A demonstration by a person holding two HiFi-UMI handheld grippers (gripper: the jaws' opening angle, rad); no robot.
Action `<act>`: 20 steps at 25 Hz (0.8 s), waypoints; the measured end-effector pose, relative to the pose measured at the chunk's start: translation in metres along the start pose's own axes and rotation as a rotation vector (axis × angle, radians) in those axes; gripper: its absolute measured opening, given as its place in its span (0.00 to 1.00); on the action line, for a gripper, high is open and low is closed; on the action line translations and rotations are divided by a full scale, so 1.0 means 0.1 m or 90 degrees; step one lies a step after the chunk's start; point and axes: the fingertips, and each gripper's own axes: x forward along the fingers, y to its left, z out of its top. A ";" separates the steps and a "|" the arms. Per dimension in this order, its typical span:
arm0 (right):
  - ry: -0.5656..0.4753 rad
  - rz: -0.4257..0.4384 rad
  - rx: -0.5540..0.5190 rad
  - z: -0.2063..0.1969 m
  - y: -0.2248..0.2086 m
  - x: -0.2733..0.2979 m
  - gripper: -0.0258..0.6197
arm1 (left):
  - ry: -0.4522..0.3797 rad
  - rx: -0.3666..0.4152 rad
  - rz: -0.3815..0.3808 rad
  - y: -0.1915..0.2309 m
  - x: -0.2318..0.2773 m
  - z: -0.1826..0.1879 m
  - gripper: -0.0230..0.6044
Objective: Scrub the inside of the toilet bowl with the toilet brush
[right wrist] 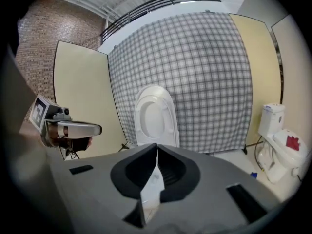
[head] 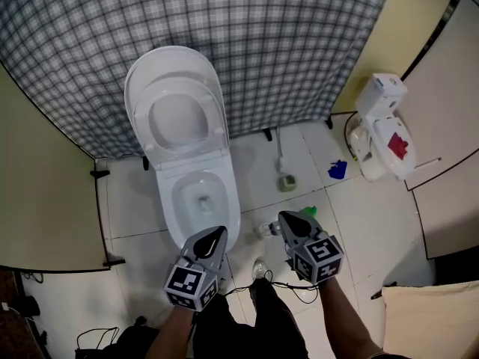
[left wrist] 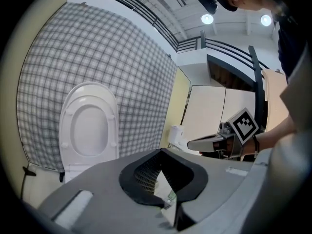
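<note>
Scrubbing has not begun: the toilet brush [head: 285, 176] seemingly stands untouched near the floor's [head: 329, 208] back edge. The left gripper [head: 218, 233] and right gripper [head: 284, 218] are both closed and empty.

The toilet brush [head: 286, 180] stands on the floor [head: 340, 212] just right of the toilet [head: 196, 172].

Left hand-held gripper [head: 215, 235], right hand-held gripper [head: 283, 218]: grey moulded shells, lined with black ribbed pads [left wrist: 145, 173]. Black-and-white square-marker cube [head: 191, 284] mounted behind each. Dark trousers [head: 258, 324] worn. Thin black cable [head: 288, 284] trailed beneath right hand-held gripper.
</note>
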 end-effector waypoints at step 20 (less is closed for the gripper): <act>0.222 -0.100 0.041 -2.78 -1.08 1.08 0.29 | 0.055 -0.029 -0.031 0.22 0.64 -1.64 0.05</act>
